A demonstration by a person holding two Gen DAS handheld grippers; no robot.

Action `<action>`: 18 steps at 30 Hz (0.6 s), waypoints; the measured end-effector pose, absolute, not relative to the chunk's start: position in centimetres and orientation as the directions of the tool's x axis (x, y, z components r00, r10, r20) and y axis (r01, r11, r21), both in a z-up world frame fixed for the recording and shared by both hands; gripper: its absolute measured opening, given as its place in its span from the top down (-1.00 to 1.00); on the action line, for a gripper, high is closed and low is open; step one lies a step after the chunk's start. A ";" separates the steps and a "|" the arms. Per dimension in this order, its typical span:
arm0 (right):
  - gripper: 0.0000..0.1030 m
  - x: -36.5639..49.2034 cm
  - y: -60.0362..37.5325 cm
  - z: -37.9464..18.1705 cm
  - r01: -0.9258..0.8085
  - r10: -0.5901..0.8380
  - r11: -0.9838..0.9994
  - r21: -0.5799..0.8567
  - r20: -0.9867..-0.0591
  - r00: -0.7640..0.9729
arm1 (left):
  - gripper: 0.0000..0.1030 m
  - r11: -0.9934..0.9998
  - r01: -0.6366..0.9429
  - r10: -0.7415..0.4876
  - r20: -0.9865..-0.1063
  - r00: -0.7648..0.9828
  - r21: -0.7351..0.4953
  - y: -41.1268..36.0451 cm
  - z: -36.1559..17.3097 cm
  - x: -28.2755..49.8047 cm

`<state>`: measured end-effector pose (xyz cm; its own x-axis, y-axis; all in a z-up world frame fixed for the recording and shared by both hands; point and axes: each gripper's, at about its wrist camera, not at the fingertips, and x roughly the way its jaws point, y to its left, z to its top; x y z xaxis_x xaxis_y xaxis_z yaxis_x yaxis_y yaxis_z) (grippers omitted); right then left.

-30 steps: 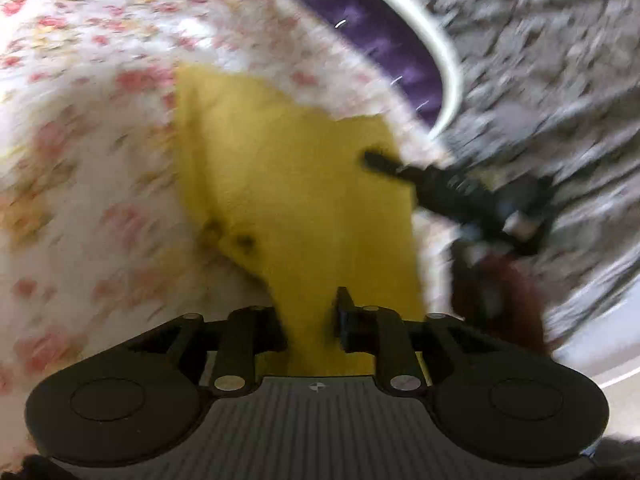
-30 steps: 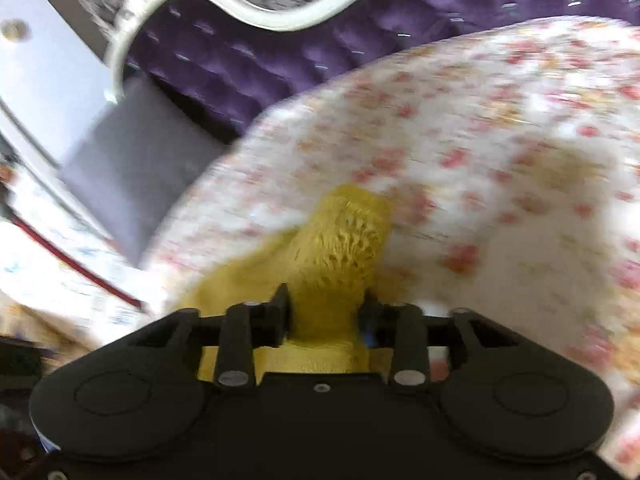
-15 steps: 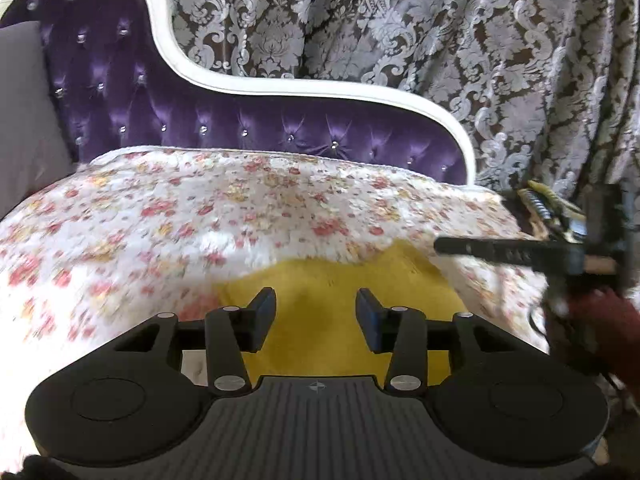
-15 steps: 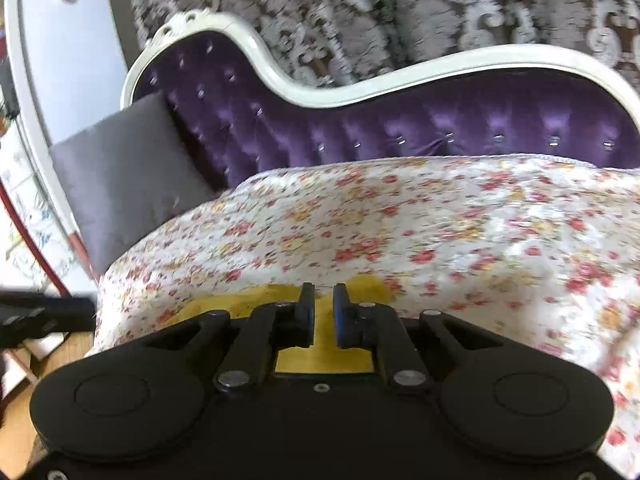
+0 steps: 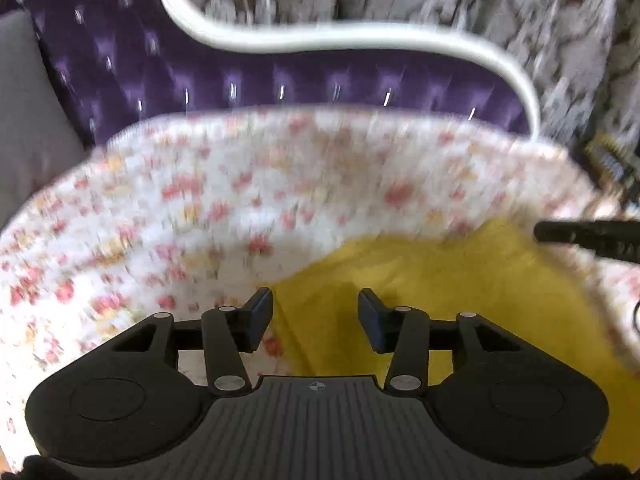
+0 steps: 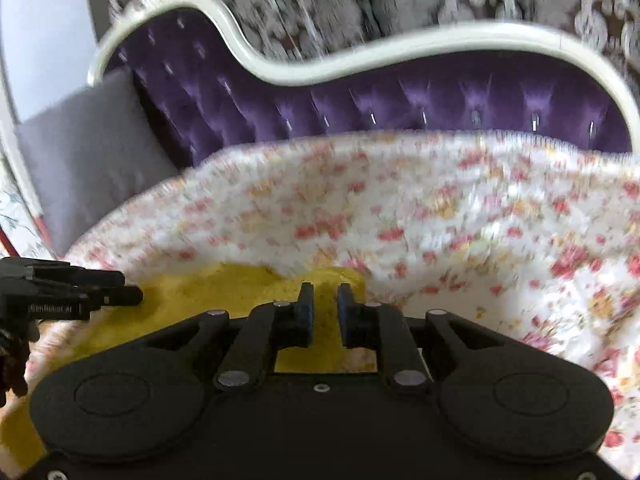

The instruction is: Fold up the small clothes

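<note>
Purple tufted velvet covers the sofa back (image 5: 280,84), edged by a curving white frame (image 6: 360,56), with patterned grey curtains (image 5: 460,8) hanging behind it. A grey cushion (image 6: 88,152) leans at the sofa's left end. Over the seat lies a white blanket with red and orange flowers (image 5: 200,208), and on it, at the near edge, rests the yellow knitted garment (image 5: 460,280), spread fairly flat with a raised fold along its left side. Both views are smeared by motion, so its stitch and outline are hard to read. Nothing lies on top of the garment or blocks the way to it. The left gripper (image 5: 316,314) hovers over the garment's left portion, its fingers (image 5: 260,312) moderately apart and opening, with only air between them; they grip nothing. The right gripper (image 6: 324,312) sits over the garment's right end, where the cloth bunches into a small hump; its fingers (image 6: 304,312) are narrowly apart and opening, with yellow knit visible through the gap but not pinched. Each gripper shows in the other's view as a dark bar reaching in from the side.
</note>
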<state>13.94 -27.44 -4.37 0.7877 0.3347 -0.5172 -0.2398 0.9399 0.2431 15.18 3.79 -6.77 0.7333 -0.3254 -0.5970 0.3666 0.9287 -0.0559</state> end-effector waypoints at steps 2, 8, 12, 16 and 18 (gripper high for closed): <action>0.53 11.8 -27.1 -3.0 -0.275 0.353 0.935 0.224 -0.497 0.793 | 0.11 0.918 0.391 -0.361 -0.561 0.745 -0.071 4.1 -5.2 13.1; 0.53 7.2 -24.7 -3.2 -0.338 0.370 0.927 0.165 -0.563 0.739 | 0.06 0.888 0.452 -0.419 -0.564 0.712 -0.089 3.4 -5.9 7.5; 0.51 5.2 -23.8 -5.6 -0.321 0.321 0.939 0.123 -0.645 0.693 | 0.06 0.912 0.408 -0.334 -0.647 0.686 -0.038 3.2 -9.2 6.6; 0.34 3.5 -24.2 -5.3 -0.293 0.320 0.944 0.151 -0.631 0.707 | 0.03 0.933 0.343 -0.328 -0.653 0.683 -0.111 5.3 -10.6 6.4; -0.03 2.7 -24.4 -4.8 -0.279 0.312 0.948 0.154 -0.622 0.718 | -0.15 0.942 0.312 -0.314 -0.656 0.686 -0.124 5.6 -10.0 6.4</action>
